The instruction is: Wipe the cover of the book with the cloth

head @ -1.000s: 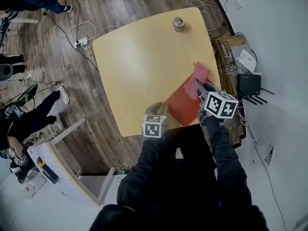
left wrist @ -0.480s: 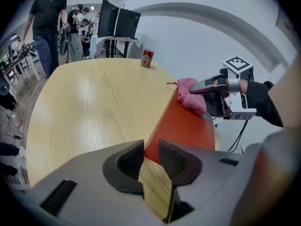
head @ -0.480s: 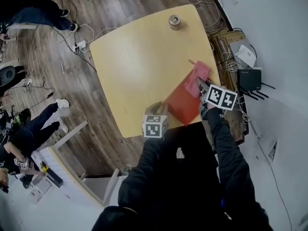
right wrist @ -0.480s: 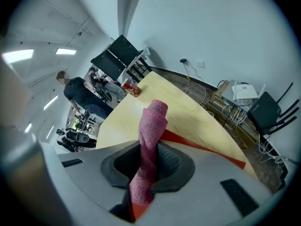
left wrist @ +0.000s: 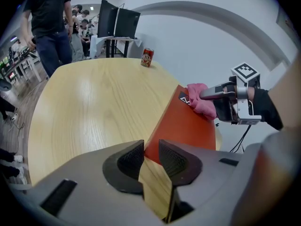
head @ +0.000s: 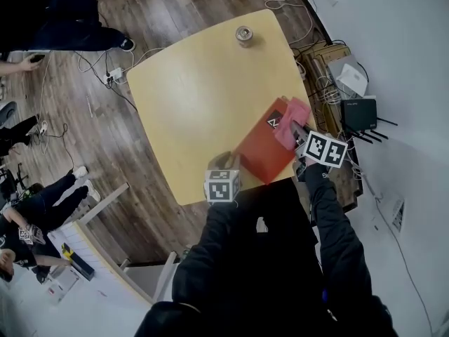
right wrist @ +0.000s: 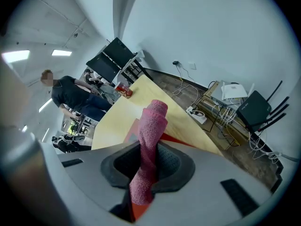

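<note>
A red book [head: 258, 149] lies flat near the right front corner of the yellow table [head: 196, 97], with a black label at its far corner. My right gripper [head: 295, 131] is shut on a pink cloth [head: 295, 113], which rests on the book's far right part. The right gripper view shows the cloth [right wrist: 150, 135] standing up between the jaws [right wrist: 148, 166], with red cover [right wrist: 181, 139] beneath. My left gripper [head: 228, 162] sits at the book's near left corner. In its own view that corner [left wrist: 148, 150] is pinched between the nearly closed jaws [left wrist: 148, 157]. The cloth [left wrist: 201, 102] lies beyond.
A soda can [head: 244, 35] stands at the table's far edge. Right of the table is a low shelf [head: 330, 65] with routers and tangled cables. People stand on the wooden floor to the left, where power cords [head: 112, 72] run.
My right gripper has dragged the cloth across the cover toward the right edge, uncovering the black label at the far corner. The left gripper has stayed at the near corner.
</note>
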